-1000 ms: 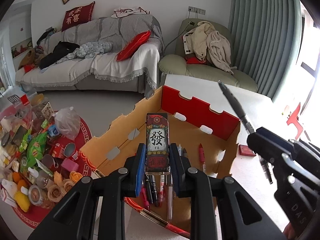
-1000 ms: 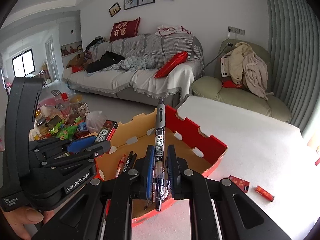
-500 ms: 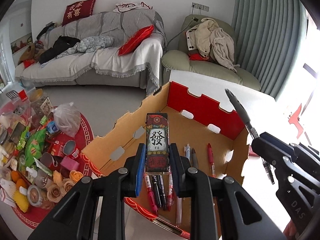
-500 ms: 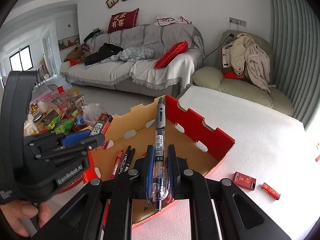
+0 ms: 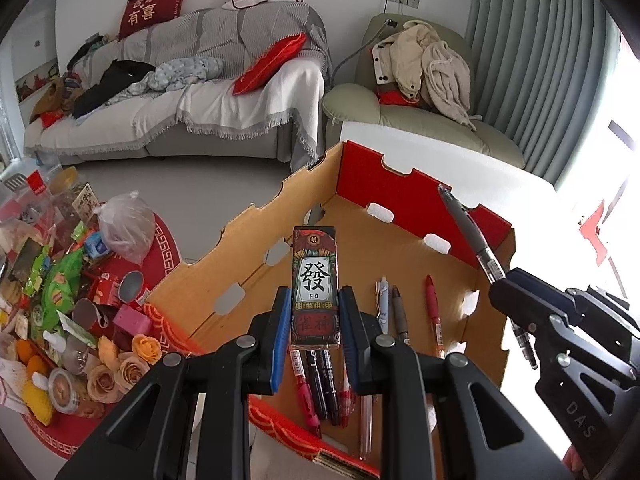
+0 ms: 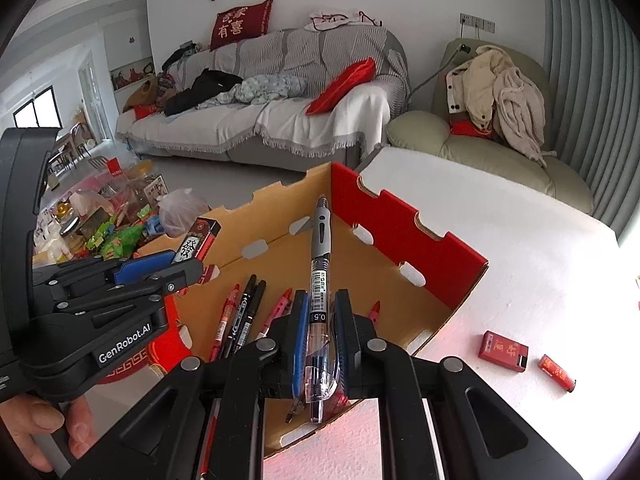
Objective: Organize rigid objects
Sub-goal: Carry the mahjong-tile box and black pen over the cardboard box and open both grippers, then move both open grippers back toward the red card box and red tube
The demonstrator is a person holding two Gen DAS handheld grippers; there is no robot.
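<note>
My left gripper [image 5: 314, 322] is shut on a tall mahjong-print card box [image 5: 315, 280] and holds it upright above the near left part of the cardboard box [image 5: 404, 188]. My right gripper [image 6: 320, 324] is shut on a grey gel pen [image 6: 320, 256], its tip pointing away over the cardboard box [image 6: 404, 220]. Several pens [image 5: 394, 308] lie on the box floor; they also show in the right wrist view [image 6: 240, 312]. The right gripper and its pen [image 5: 468, 232] show at the right of the left wrist view. The left gripper [image 6: 160, 268] shows at the left of the right wrist view.
The box stands on a white table [image 6: 520, 260]. A small red box [image 6: 504, 350] and a red lighter [image 6: 556, 372] lie on the table to the right. A round table [image 5: 160, 248] crowded with snacks and paper roses is at the left. A sofa [image 5: 200, 80] and an armchair [image 5: 420, 112] stand behind.
Both grippers have come closer over the cardboard box, so more of the pens on its floor shows. Each keeps its hold.
</note>
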